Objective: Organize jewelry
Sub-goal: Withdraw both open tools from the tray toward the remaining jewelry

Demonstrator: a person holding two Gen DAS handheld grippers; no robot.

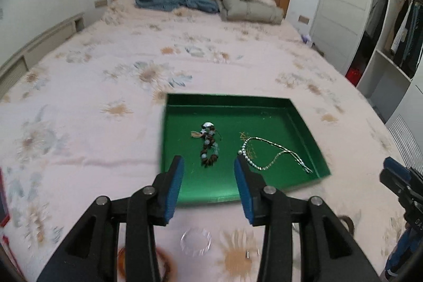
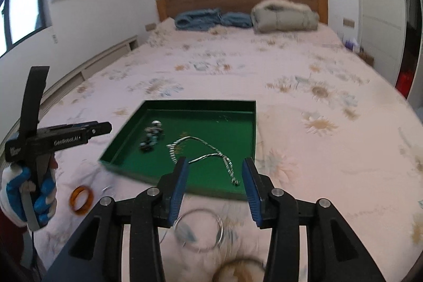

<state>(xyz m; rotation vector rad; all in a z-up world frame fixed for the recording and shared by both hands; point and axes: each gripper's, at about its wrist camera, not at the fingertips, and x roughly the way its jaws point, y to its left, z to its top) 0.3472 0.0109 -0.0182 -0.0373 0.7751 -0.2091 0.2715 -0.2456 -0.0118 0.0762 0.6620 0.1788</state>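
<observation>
A green tray (image 1: 304, 120) (image 2: 127, 123) lies on the bed. In it are a brown-and-blue bead bracelet (image 1: 208, 147) (image 2: 151, 138) and a silver chain necklace (image 1: 275, 152) (image 2: 208, 149). My left gripper (image 1: 208, 165) is open and empty over the tray's near edge. My right gripper (image 2: 215, 168) is open and empty over the tray's near right corner. On the bedspread in front of the tray lie a clear bangle (image 1: 195, 241), an orange bangle (image 2: 81, 200) (image 1: 121, 263), a thin silver hoop (image 2: 199, 230) and a brown bangle (image 2: 238, 268) (image 1: 346, 222).
The flowered bedspread (image 1: 105, 86) spreads around the tray. Folded blue and grey bedding (image 1: 208, 3) sits at the wooden headboard. An open wardrobe (image 1: 391, 25) stands at the right. A red object (image 1: 4, 202) lies at the far left edge. The left gripper's body (image 2: 53, 139) shows in the right wrist view.
</observation>
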